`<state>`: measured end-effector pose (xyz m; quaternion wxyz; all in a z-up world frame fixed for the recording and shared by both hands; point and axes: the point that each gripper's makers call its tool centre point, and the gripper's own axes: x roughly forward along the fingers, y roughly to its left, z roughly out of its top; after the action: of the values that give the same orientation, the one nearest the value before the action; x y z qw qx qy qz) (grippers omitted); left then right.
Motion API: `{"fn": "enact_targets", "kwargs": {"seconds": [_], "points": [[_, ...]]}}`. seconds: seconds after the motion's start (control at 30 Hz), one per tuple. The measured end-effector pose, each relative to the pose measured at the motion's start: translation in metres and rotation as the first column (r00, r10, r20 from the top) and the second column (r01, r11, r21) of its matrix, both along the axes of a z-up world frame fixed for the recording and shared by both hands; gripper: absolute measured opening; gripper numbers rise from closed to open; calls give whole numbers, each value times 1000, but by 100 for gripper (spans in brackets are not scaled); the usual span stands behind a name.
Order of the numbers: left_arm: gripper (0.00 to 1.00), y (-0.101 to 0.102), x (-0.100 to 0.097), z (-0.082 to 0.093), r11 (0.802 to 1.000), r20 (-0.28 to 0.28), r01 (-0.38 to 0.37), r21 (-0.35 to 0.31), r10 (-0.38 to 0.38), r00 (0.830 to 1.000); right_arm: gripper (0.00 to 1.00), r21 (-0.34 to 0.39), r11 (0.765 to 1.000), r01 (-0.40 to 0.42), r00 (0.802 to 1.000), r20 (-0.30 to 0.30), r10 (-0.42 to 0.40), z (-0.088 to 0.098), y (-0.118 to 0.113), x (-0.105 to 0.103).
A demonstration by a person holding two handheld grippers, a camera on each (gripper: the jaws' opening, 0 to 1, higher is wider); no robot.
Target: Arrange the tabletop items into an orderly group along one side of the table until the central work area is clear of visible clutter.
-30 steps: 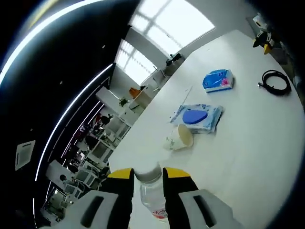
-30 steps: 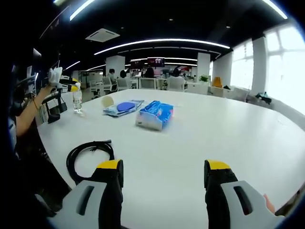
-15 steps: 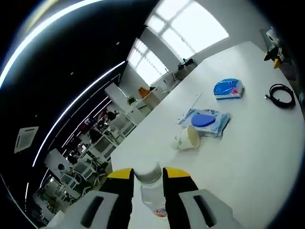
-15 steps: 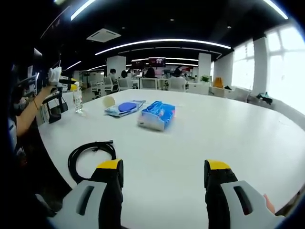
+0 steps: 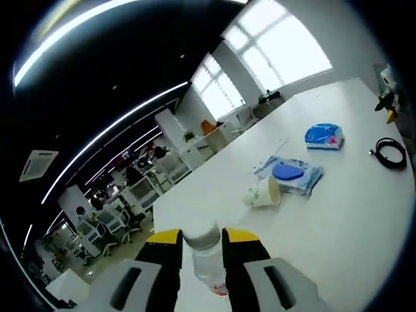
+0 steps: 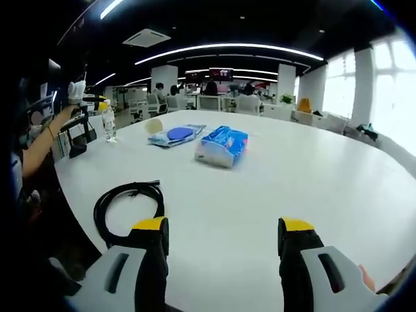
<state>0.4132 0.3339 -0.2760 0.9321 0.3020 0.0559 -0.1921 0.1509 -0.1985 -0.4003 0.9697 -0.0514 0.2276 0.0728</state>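
The left hand-held gripper (image 5: pixel 200 250) is clamped on the water bottle (image 5: pixel 207 260), just this side of the paper cup (image 5: pixel 264 192). The bottle wants to go down upright, close to that cup, with the jaws parting only once it stands on the desk (image 5: pixel 338 214). The right hand-held gripper (image 6: pixel 223 242) gapes wide and empty beside the black cable (image 6: pixel 127 200), well short of the cup.

The left hand-held gripper (image 5: pixel 201 246) has two pale grey moulded jaws, each capped with a yellow pad at the tip and marked by a dark oblong slot lower down. The right hand-held gripper (image 6: pixel 223 237) is built alike: grey jaws, yellow caps, black inner faces, a dark slot in each body.
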Motion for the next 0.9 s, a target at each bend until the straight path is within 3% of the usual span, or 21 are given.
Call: {"fn": "enact_targets", "kwargs": {"seconds": [0.47, 0.9], "points": [[23, 15, 3, 0, 998, -10, -41, -55, 41, 999, 63, -21, 1000, 3, 998, -61, -4, -9, -1, -6], [23, 31, 5, -1, 985, -22, -81, -154, 78, 997, 63, 0, 1000, 6, 999, -46, -6, -5, 0, -6]]}}
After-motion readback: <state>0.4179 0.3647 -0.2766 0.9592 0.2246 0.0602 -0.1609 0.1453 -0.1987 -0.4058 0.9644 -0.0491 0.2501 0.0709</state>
